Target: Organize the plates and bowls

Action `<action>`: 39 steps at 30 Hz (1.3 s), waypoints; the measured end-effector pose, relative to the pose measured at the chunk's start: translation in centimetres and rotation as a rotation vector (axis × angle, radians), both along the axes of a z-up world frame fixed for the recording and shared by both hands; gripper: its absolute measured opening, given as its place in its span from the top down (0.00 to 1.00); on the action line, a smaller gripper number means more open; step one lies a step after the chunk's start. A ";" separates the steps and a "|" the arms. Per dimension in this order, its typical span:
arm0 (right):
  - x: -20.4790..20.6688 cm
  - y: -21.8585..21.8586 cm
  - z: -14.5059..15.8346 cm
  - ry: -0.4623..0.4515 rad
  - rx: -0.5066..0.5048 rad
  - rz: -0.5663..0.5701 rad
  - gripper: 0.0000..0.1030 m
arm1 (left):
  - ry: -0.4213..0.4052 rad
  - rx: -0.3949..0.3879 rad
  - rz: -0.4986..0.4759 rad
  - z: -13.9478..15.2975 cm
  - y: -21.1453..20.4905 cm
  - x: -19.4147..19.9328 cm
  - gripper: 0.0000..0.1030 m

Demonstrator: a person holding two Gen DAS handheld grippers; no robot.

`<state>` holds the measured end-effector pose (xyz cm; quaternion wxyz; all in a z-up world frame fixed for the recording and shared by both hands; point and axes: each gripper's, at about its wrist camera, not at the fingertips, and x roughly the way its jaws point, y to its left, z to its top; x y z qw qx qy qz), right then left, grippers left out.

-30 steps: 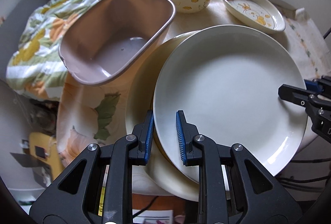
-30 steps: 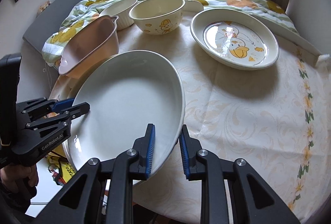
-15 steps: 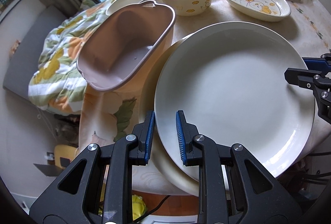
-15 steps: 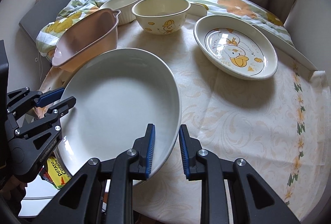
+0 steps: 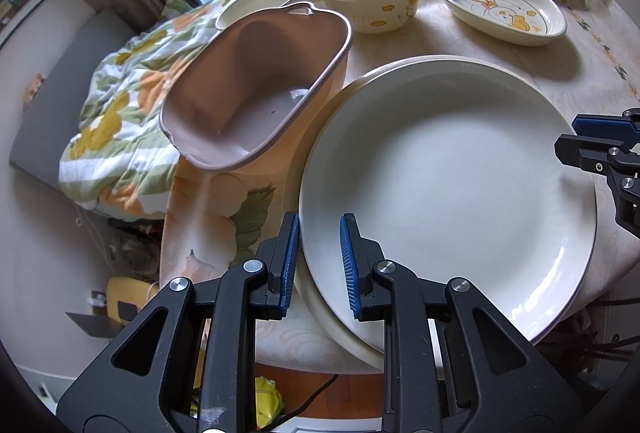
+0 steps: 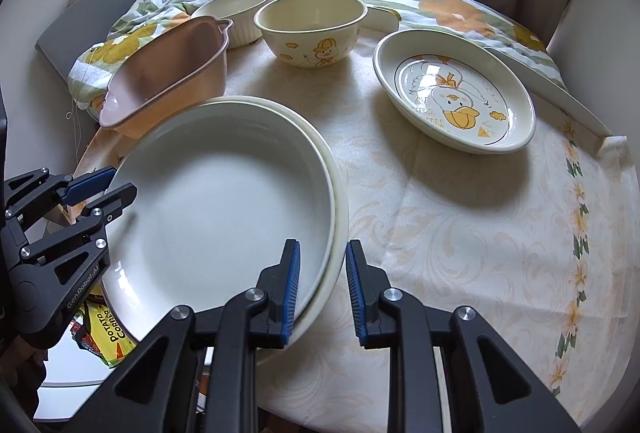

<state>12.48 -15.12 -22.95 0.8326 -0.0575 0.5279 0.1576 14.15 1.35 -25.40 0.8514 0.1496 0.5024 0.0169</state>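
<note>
A large white plate (image 5: pixel 448 173) lies on a cream plate (image 5: pixel 344 333) at the table's near-left edge; both show in the right wrist view, white plate (image 6: pixel 216 205) on cream plate (image 6: pixel 338 193). My left gripper (image 5: pixel 318 265) straddles the white plate's rim, jaws slightly apart. My right gripper (image 6: pixel 320 283) straddles the rims of both plates on the opposite side, jaws wider apart. A pink tub (image 5: pixel 256 93), a cream duck bowl (image 6: pixel 312 29), a ribbed white bowl (image 6: pixel 236 11) and a duck dish (image 6: pixel 454 97) stand behind.
The round table (image 6: pixel 460 253) has a floral cloth. A flowered quilt (image 5: pixel 120 105) lies beyond the tub. A long white piece (image 6: pixel 552 93) lies at the far right edge. A snack bag (image 6: pixel 104 325) lies below the table edge.
The white plate has come down onto the cream plate and now lies centred on it. The right gripper's jaws have opened wider. Both grippers stay at the rims.
</note>
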 end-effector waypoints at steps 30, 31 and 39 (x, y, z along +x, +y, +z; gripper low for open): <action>5.5 -19.4 12.4 -0.127 0.219 -0.185 0.00 | -0.076 -0.548 -0.001 11.7 -8.8 7.8 0.01; 6.7 -19.9 12.3 -0.126 0.209 -0.174 0.00 | -0.064 -0.550 0.023 11.3 -9.3 8.6 0.01; 16.7 -22.6 6.2 0.018 0.280 -0.039 0.00 | 0.023 -0.572 0.210 5.5 -12.1 13.7 0.03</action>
